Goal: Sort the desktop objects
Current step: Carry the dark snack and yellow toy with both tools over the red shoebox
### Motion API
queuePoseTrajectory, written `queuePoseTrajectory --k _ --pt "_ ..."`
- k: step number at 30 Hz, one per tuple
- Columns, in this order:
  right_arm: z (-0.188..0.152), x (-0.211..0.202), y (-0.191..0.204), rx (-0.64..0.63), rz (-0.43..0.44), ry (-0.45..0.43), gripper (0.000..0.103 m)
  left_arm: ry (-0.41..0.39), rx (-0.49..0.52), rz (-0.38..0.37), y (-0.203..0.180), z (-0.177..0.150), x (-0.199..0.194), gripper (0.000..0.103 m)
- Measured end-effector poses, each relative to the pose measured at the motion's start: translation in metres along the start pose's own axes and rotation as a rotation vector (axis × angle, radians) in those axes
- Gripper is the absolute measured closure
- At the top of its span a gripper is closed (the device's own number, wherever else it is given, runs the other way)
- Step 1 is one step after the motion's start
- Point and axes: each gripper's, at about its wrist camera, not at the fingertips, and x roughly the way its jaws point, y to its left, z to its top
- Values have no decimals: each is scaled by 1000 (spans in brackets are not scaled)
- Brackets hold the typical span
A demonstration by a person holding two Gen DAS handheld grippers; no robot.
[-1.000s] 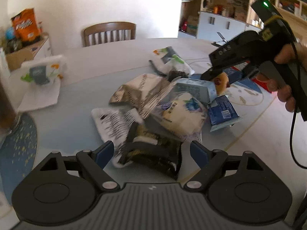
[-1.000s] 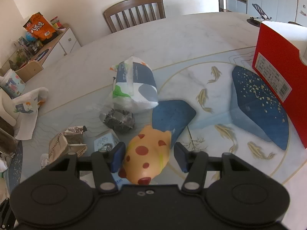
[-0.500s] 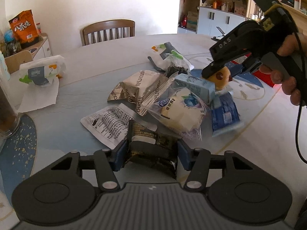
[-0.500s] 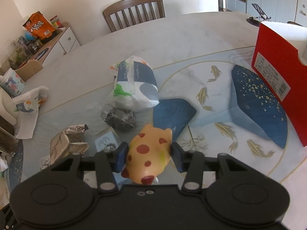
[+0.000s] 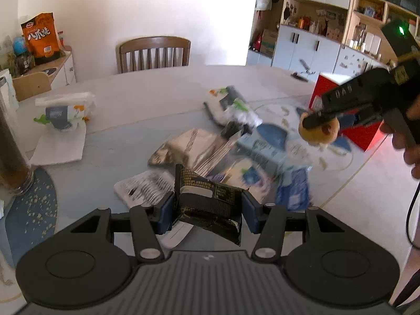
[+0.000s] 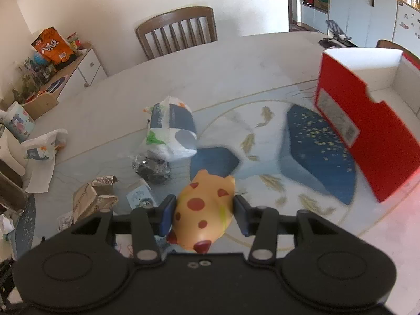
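My left gripper (image 5: 208,214) is shut on a black snack packet (image 5: 207,202) and holds it just above the table, over a white printed packet (image 5: 144,191). Behind it lies a heap of packets: a tan foil bag (image 5: 189,148), a clear bag of bread (image 5: 241,176), a pale blue carton (image 5: 258,148) and a blue pouch (image 5: 292,191). My right gripper (image 6: 203,216) is shut on a yellow squishy toy with red spots (image 6: 204,212), lifted off the table. In the left wrist view that right gripper (image 5: 319,128) hangs at the right with the toy (image 5: 319,132).
A red open box (image 6: 367,120) stands at the right on the marble table (image 6: 199,60). A tissue pack (image 6: 170,128) and a dark crumpled bag (image 6: 152,166) lie mid-table. Another tissue pack (image 5: 61,114) rests at the left, a wooden chair (image 5: 153,53) behind, a glass jar (image 5: 11,155) at the left edge.
My left gripper closed on the black packet and lifted it off the table. My right gripper closed on the spotted toy and raised it.
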Motion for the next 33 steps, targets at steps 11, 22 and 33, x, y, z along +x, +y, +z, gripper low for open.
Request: queuePoseTrajectory --k 11,22,33 --pt "4 -53 -25 16 -12 -60 57 -69 39 -78 -41 45 -17 50" --pt "16 -81 -68 -3 46 -90 57 -111 59 -92 -104 80 -13 50" --pt "47 -96 -134 -49 108 -104 57 -132 44 -72 -179 116 9 50"
